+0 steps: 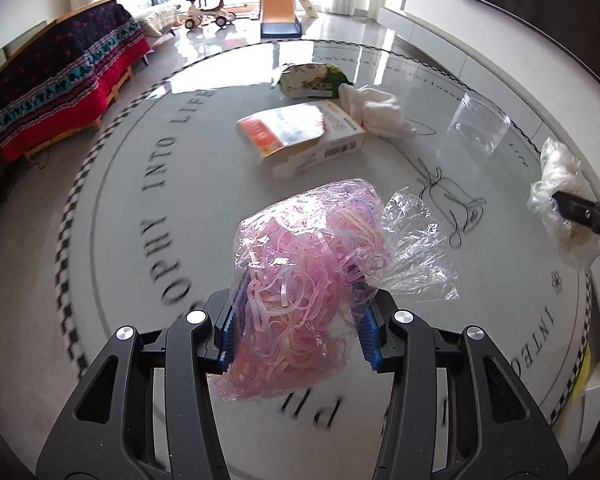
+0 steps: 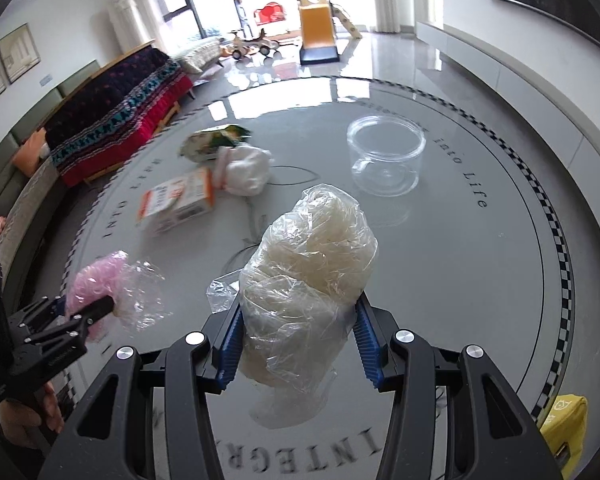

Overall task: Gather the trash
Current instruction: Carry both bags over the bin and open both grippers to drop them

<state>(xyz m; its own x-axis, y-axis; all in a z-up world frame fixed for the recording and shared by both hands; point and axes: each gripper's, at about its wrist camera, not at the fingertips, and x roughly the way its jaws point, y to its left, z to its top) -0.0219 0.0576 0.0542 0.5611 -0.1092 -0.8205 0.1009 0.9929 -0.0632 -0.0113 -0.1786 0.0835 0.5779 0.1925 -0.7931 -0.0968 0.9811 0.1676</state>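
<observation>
My left gripper [image 1: 298,332] is shut on a clear bag of pink strips [image 1: 300,280] and holds it above the round table [image 1: 140,240]. The same bag [image 2: 100,280] shows at the left of the right wrist view, held by the left gripper [image 2: 96,312]. My right gripper [image 2: 296,348] is shut on a clear bag of whitish strips [image 2: 308,264], also held above the table. That bag [image 1: 560,196] shows at the right edge of the left wrist view.
On the table lie an orange and white carton [image 1: 300,132], a crumpled white tissue [image 1: 376,110], a green and white wrapper [image 1: 312,78] and a clear plastic tub [image 2: 386,156]. A yellow bag [image 2: 564,428] sits past the near right rim. A sofa [image 1: 60,88] stands left.
</observation>
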